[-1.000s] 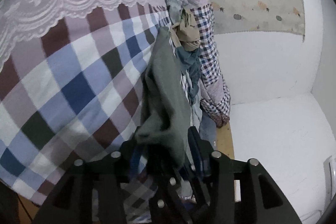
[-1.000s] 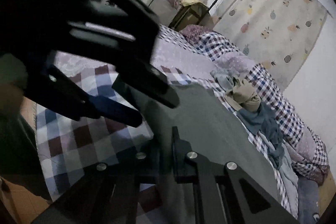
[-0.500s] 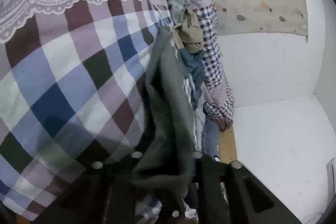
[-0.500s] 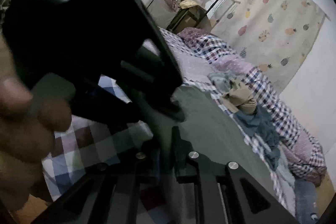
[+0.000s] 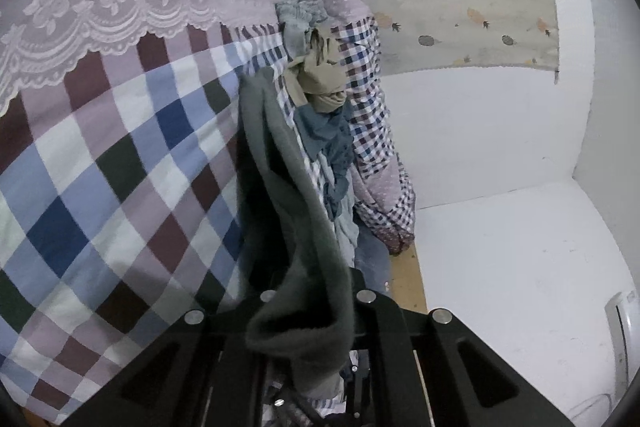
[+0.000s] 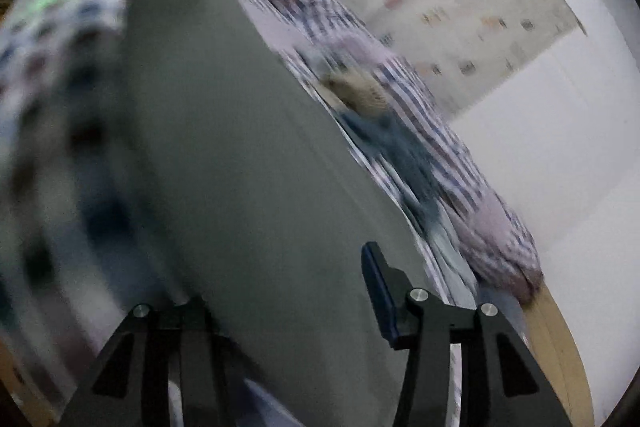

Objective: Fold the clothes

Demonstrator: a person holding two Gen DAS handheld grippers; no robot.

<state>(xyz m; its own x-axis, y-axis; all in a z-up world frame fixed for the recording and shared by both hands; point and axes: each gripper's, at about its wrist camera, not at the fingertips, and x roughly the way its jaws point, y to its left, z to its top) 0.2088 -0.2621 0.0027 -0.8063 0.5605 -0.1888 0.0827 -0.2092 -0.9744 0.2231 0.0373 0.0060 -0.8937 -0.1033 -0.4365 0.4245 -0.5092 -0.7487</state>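
Both tongs: your left gripper [image 5: 308, 291] pinches the grey-green garment [image 5: 276, 187] over the checked bedspread [image 5: 100, 167]; your right gripper [image 6: 288, 291] gapes wide, gripping nothing.

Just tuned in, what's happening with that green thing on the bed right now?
A person with a gripper in each hand is folding a grey-green garment over a checked bedspread. The left gripper is shut on one end of the cloth, which hangs bunched over it. The right gripper is open, its fingers wide apart, with the garment stretched flat ahead of it; that view is motion-blurred. A pile of unfolded clothes lies further along the bed, next to a rolled checked quilt.
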